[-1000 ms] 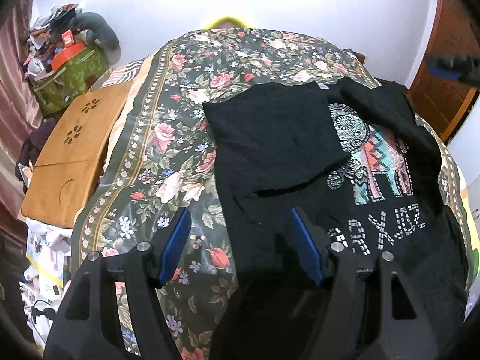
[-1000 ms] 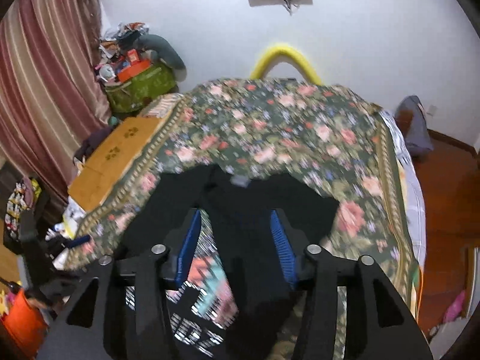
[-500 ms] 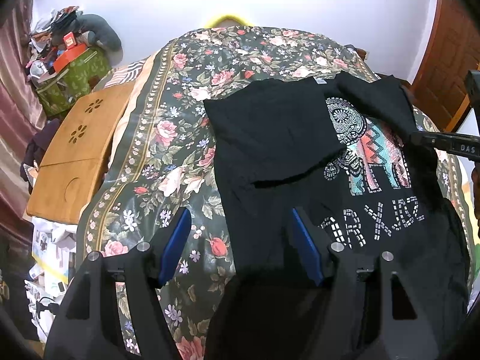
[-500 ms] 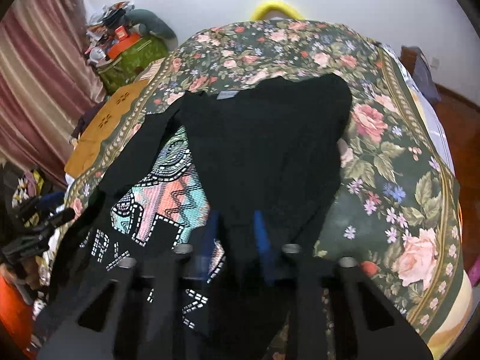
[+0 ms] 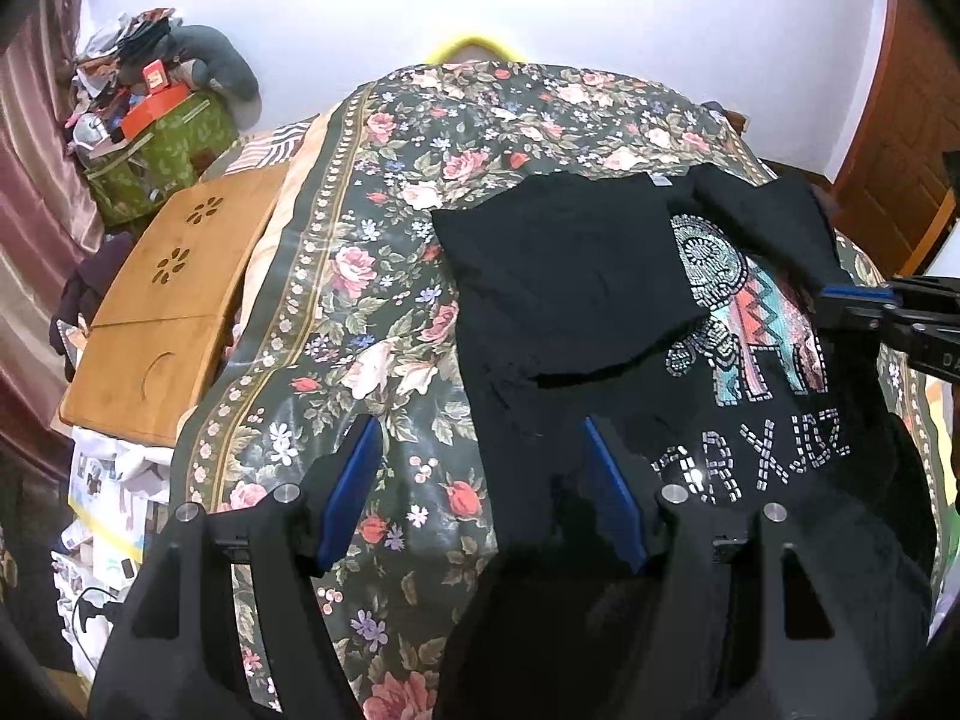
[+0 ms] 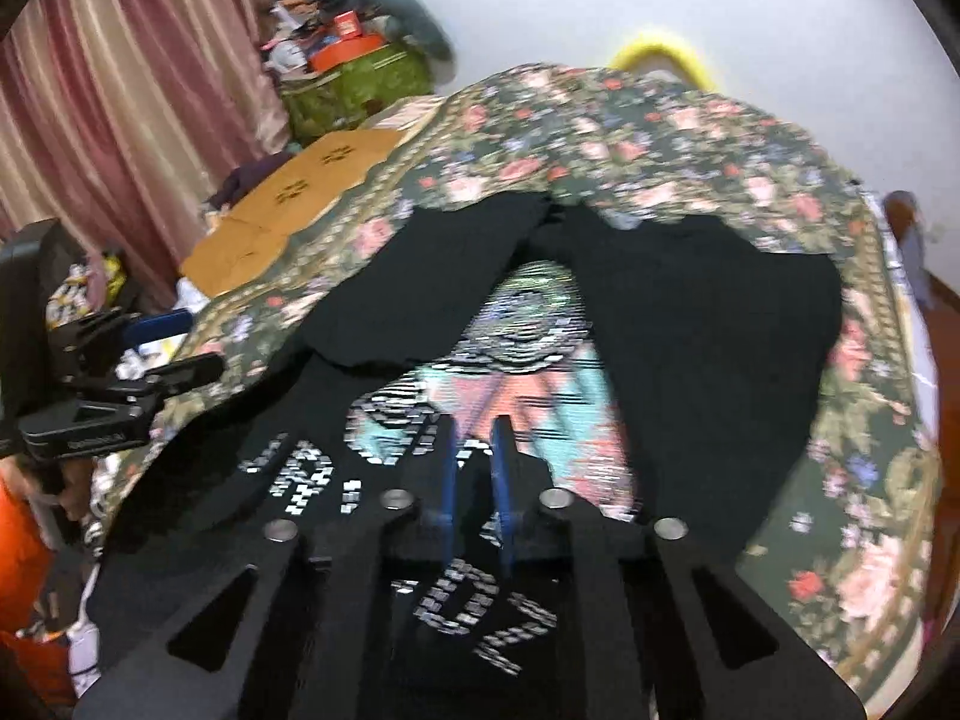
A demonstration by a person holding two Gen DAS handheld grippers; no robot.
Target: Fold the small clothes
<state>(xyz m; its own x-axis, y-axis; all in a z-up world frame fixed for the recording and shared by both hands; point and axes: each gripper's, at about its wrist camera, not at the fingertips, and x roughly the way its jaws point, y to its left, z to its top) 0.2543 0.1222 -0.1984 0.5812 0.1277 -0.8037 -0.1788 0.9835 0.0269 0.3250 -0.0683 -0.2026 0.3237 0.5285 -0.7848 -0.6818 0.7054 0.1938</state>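
Observation:
A black T-shirt with a colourful elephant print lies on the floral bedspread. Both sides are folded in over the print, seen in the right wrist view. My left gripper is open and empty above the shirt's lower left edge. My right gripper has its blue fingers close together over the print with a narrow gap; nothing shows between them. The right gripper also shows at the right edge of the left wrist view, over the shirt's right side.
A wooden lap table lies at the bed's left edge. A green bag piled with clutter stands in the far left corner beside a pink curtain. A wooden door is at right.
My right gripper closed from wide open to nearly shut and moved left over the print. The shirt's right side now lies folded in. The left gripper barely moved.

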